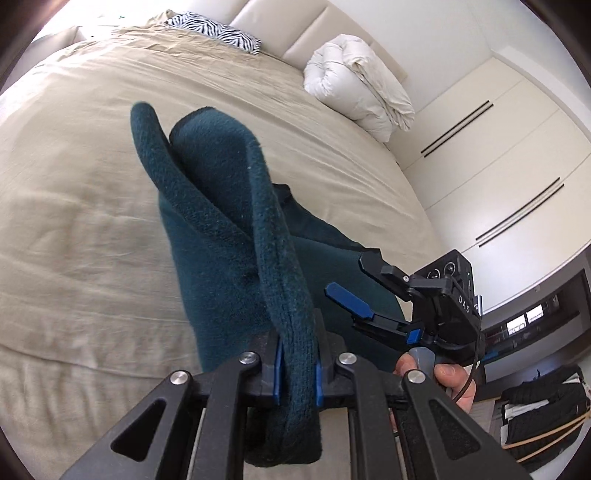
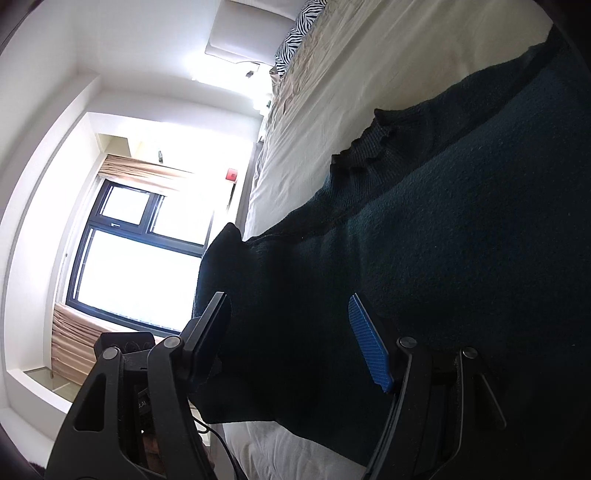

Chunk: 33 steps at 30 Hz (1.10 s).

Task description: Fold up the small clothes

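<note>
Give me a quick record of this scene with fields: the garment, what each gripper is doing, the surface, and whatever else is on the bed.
garment: dark teal knit sweater, partly lifted off the bed
left gripper: shut on a sweater edge
right gripper: open, fingers astride the sweater
surface: bed with beige sheet
also on bed: zebra-print pillow, rolled white duvet

right gripper (image 2: pixel 288 339) | jaws spread wide | teal sweater (image 2: pixel 443 240) between | bed (image 2: pixel 332 92)
</note>
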Tool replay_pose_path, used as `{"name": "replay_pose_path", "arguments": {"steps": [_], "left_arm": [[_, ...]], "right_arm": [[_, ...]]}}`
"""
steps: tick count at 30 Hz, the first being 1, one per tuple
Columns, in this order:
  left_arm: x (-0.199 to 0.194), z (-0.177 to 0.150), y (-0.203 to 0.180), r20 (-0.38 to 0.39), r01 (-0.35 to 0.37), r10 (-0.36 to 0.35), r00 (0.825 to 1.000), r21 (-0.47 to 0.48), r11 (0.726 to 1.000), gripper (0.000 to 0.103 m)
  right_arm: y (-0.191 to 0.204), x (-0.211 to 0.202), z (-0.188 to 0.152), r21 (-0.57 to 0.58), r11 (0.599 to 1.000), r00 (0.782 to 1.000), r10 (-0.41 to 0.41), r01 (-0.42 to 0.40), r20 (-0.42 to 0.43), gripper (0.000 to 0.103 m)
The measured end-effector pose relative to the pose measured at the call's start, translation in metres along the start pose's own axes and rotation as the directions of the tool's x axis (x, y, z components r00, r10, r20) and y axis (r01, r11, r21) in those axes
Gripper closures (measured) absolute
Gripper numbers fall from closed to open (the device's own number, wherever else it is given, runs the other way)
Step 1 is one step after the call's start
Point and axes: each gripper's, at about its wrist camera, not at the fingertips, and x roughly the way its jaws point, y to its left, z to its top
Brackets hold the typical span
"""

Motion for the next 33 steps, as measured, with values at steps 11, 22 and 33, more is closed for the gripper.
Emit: {"name": "replay_pose_path", "arguments": {"steps": [11,22,33], "left_arm": [[0.117,-0.035,-0.043,-0.168,0.07,-0.059,0.984,0.063,0.996,0.088],[0.057,-0.042,-0.04,-0.046,0.133,-0.128,0.991,0.12,0.984,0.054],[0.05,-0.05,-0.003,-0.018,0.104,-0.103,0.994,0.021,0.994,0.053]], "right_arm": [[-0.052,-0.064,0.018,0.104,0.994,0.997,0.015,-0.023,0.076,0.036],[-0.057,-0.081,0.025,0.077,0.993,0.995,-0.088,0.084,0.048,0.035],[-0.027,-0.049,0.011,-0.115,0.931,0.935,-0.352,0.345,-0.048,0.037]]}}
